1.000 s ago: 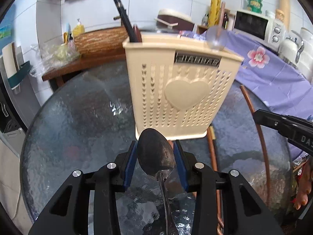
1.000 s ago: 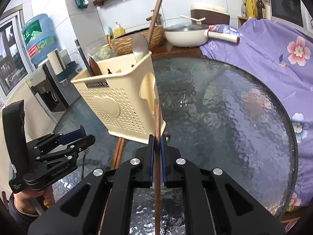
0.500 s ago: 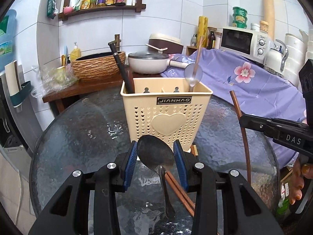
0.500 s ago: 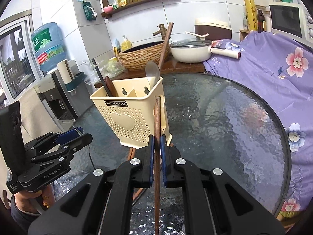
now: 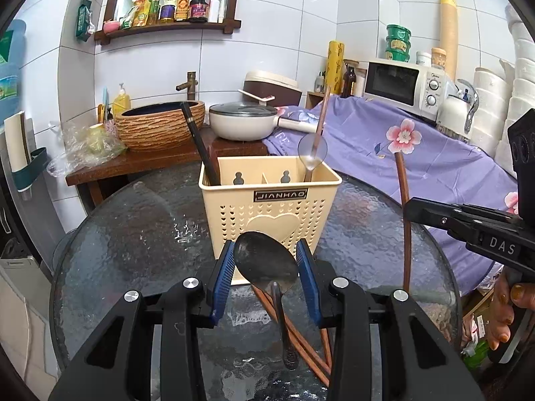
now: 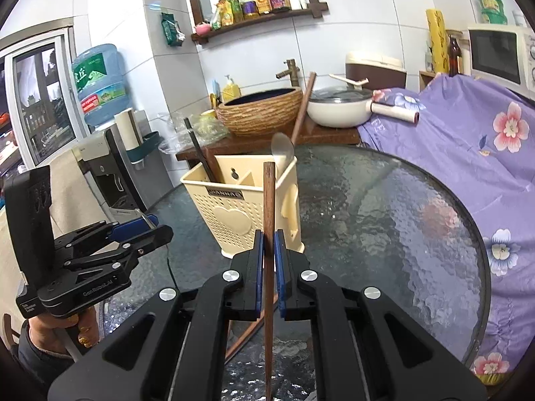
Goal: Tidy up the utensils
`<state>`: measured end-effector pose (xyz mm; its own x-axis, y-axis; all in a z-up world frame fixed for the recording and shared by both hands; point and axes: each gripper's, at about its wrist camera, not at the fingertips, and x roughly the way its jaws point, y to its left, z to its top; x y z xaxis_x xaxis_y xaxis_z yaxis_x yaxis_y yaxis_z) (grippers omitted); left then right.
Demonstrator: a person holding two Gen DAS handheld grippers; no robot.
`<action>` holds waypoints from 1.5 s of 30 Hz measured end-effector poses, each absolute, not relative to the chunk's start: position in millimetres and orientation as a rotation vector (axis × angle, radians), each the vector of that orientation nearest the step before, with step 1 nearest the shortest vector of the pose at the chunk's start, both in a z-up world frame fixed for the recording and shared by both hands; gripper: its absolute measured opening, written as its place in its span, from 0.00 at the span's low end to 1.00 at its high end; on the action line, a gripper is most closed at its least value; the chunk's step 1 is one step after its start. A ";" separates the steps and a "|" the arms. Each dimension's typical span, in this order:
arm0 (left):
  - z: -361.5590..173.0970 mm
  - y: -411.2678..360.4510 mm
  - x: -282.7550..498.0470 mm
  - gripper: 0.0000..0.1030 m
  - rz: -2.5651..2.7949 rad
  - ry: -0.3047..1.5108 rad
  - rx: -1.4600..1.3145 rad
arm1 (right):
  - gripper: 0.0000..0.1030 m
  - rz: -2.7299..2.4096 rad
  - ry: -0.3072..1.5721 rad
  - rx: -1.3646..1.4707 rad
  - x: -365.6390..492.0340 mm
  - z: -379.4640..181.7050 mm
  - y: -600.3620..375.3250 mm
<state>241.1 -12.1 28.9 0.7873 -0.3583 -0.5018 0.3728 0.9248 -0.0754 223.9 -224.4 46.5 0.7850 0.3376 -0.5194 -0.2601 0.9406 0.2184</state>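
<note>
My left gripper (image 5: 264,254) is shut on a dark metal spoon (image 5: 267,265), gripping its bowl between the blue pads while the handle hangs down toward me. My right gripper (image 6: 268,239) is shut on a brown chopstick (image 6: 268,200) that stands upright. A cream perforated utensil holder (image 5: 267,207) stands ahead on the round glass table (image 5: 133,234). It holds a black handle (image 5: 200,147), a shiny spoon (image 5: 312,152) and another chopstick (image 5: 321,117). More chopsticks (image 5: 301,337) lie on the glass below my left gripper. Both grippers hover short of the holder (image 6: 234,214).
A purple floral cloth (image 6: 468,140) covers the right side beyond the table. Behind the holder a wooden counter carries a woven basin (image 5: 160,127) and a white lidded pan (image 5: 242,123). A microwave (image 5: 401,83) stands at the back right and a water dispenser (image 6: 100,80) at the left.
Both grippers have risen and drawn back from the holder, which now looks smaller and farther off. The spoon and the chopstick stay gripped as before.
</note>
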 end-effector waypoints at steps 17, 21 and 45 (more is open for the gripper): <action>54.8 -7.0 236.8 0.35 -0.411 0.490 0.030 | 0.04 0.348 0.503 0.109 221.9 82.0 -214.2; 51.8 -6.7 238.6 0.35 -0.407 0.497 0.028 | 0.04 0.342 0.528 0.129 228.2 72.0 -219.2; 40.6 -3.4 245.2 0.35 -0.400 0.521 0.015 | 0.45 0.106 0.861 0.241 351.5 -46.1 -252.3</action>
